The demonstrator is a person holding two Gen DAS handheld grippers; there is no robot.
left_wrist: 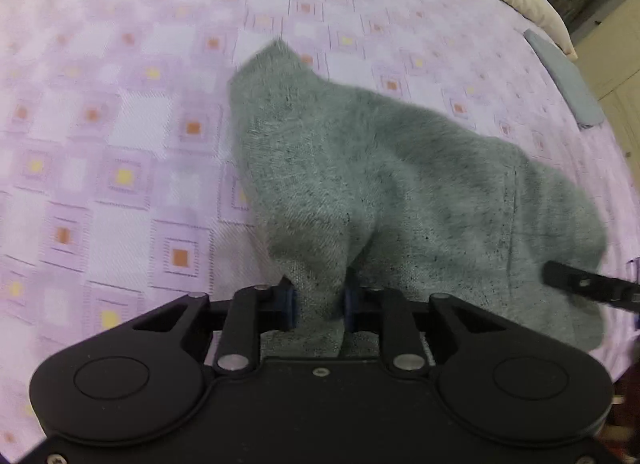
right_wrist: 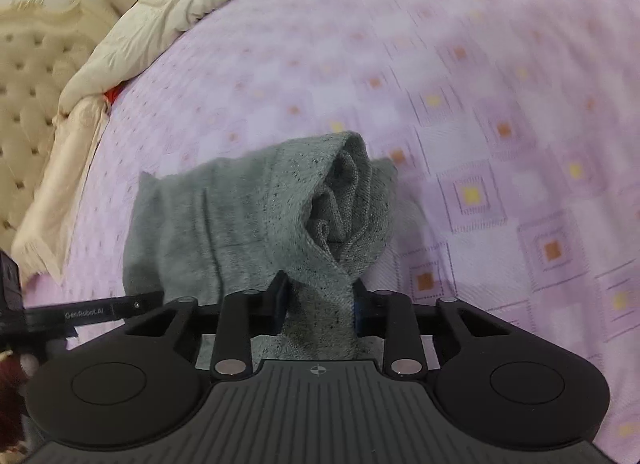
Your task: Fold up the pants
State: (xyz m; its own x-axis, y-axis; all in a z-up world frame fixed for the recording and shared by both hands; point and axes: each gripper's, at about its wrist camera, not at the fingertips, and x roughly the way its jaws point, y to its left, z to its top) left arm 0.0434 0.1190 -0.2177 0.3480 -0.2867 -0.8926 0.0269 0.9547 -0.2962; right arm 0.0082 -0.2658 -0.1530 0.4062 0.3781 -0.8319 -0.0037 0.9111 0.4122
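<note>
We hold the grey pants (left_wrist: 380, 184) on the lilac patterned bedsheet (left_wrist: 120, 124), partly raised. Our left gripper (left_wrist: 320, 300) pinches one bunch of the cloth, our right gripper (right_wrist: 320, 296) pinches the hem of a leg. We judge both should rise evenly, keeping the cloth taut, so that the fold lands straight.

left gripper (left_wrist: 320, 300): tilted steeply down, jaws clamped on pants (left_wrist: 360, 168) | right gripper (right_wrist: 320, 300): tilted steeply down, jaws clamped on bunched pants edge, just beside left
</note>
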